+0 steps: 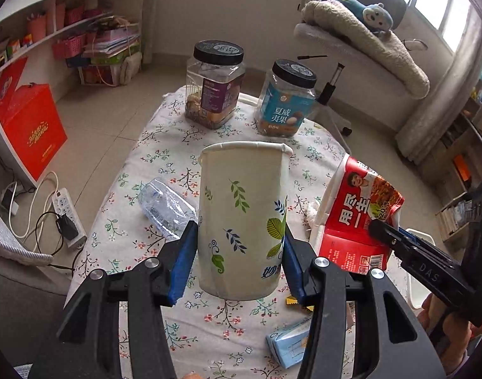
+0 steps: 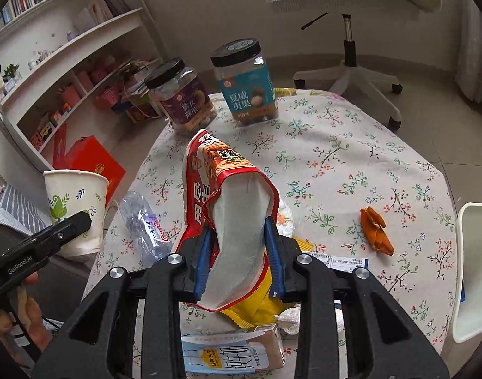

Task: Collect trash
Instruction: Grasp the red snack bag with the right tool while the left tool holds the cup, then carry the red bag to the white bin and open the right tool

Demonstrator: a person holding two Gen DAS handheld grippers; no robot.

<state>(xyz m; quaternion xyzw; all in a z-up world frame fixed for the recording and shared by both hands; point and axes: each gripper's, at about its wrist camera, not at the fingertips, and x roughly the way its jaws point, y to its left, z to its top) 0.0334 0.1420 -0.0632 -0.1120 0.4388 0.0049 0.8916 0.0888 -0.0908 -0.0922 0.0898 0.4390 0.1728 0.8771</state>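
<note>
Meanwhile left hand-held gripper (image 1: 241, 252) clamps paper cup (image 1: 244, 214); right hand-held gripper (image 2: 239, 252) pinches red bag (image 2: 228, 195) (crushed bottle (image 1: 165, 208) beside).

Floral-cloth table (image 2: 351, 158): jars (image 2: 244, 85), bottle (image 2: 143, 224), carton (image 2: 234, 353).

The floral tablecloth (image 2: 351, 164) carries two black-lidded snack jars (image 2: 180, 94) (image 2: 244, 82), one crushed water bottle (image 2: 144, 230), one milk carton (image 2: 231, 353) and one orange wrapper (image 2: 375, 230), with one paper cup (image 1: 242, 218) and one red snack bag (image 2: 228, 189) gripped.

Paper, plastic and cloth everywhere
Matt paper cup (image 1: 241, 218), glossy foil-lined snack bag (image 2: 228, 208), crinkly clear plastic bottle (image 2: 143, 224), soft floral cotton tablecloth (image 2: 351, 158).
</note>
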